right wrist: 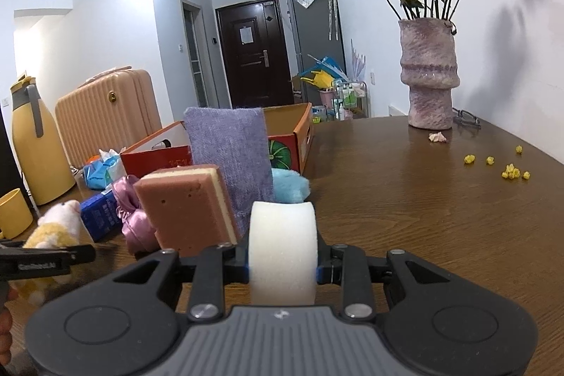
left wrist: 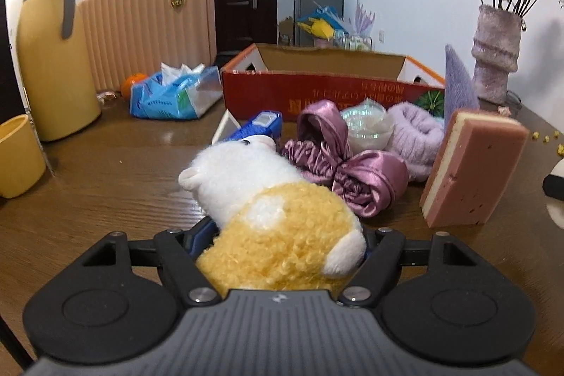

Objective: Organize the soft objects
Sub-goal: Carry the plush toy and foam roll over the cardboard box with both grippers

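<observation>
My left gripper (left wrist: 289,231) is shut on a yellow and white plush toy (left wrist: 275,210), which lies on the wooden table (left wrist: 116,171) with its head pointing away. The plush (right wrist: 60,224) also shows at the left edge of the right wrist view. My right gripper (right wrist: 282,256) is shut on a white foam sponge (right wrist: 282,245) standing upright between its jaws. An open red cardboard box (left wrist: 317,90) stands at the back. In front of it lie a pink satin scrunchie (left wrist: 338,161), a lilac fluffy band (left wrist: 416,136), a pink sponge (left wrist: 472,171) and a purple cloth (right wrist: 229,157).
A yellow jug (left wrist: 53,59), a yellow cup (left wrist: 17,157) and a blue tissue pack (left wrist: 176,94) stand on the left. A vase of dried roses (right wrist: 428,76) is at the back right, with yellow crumbs (right wrist: 507,170) nearby. A blue carton (left wrist: 261,125) lies beyond the plush.
</observation>
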{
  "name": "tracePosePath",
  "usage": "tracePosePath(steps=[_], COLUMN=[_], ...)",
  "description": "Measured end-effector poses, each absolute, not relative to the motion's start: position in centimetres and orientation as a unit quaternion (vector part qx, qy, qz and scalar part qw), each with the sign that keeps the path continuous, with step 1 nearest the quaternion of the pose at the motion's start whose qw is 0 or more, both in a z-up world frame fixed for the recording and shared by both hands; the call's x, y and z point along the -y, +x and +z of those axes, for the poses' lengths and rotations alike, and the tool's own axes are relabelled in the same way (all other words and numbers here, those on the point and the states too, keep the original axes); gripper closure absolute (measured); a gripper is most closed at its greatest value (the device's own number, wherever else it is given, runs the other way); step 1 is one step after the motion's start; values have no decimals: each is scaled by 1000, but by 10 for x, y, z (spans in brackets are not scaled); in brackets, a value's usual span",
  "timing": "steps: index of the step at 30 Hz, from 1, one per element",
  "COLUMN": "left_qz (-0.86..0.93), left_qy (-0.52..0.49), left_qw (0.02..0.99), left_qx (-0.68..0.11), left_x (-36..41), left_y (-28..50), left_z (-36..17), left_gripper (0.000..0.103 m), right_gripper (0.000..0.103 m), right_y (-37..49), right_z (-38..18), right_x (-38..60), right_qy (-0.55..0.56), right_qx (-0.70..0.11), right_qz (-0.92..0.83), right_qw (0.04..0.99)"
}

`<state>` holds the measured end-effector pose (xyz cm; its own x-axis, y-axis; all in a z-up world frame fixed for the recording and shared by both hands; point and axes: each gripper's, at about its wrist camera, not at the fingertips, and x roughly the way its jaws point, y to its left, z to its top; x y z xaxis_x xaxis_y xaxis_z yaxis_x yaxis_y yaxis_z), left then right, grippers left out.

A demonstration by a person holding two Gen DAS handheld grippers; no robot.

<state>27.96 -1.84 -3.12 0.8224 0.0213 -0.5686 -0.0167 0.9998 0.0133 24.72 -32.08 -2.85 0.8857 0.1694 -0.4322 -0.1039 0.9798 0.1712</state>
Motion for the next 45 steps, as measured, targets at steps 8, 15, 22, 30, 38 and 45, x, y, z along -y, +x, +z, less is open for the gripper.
tracePosePath(steps=[8,15,22,30,38,45], left_qz=[13,-2,-10,-10,-7,0], left_qy=[-3,-12,-19,-28,-31,-38], left_qw=[967,976,981,986,988,989], left_qx=[-253,-216,-192,-165,-149,-143], left_x=[18,20,22,21,24,24], left_y=[260,246,244,253,271,293], left_z=[-14,4,19,38,51,59], left_gripper=[28,28,28,28,28,28], right_gripper=[74,74,74,74,74,74], right_y=[241,242,248,268,292,314], right_z=[-16,4,25,43,55,67], right_x=[315,309,300,285,276,272], right_qy=[55,42,43,50,51,50], right_qx=[-202,-181,-159,-147,-139,-133], right_qz=[80,83,90,102,107,111], right_qw=[975,979,982,983,983,984])
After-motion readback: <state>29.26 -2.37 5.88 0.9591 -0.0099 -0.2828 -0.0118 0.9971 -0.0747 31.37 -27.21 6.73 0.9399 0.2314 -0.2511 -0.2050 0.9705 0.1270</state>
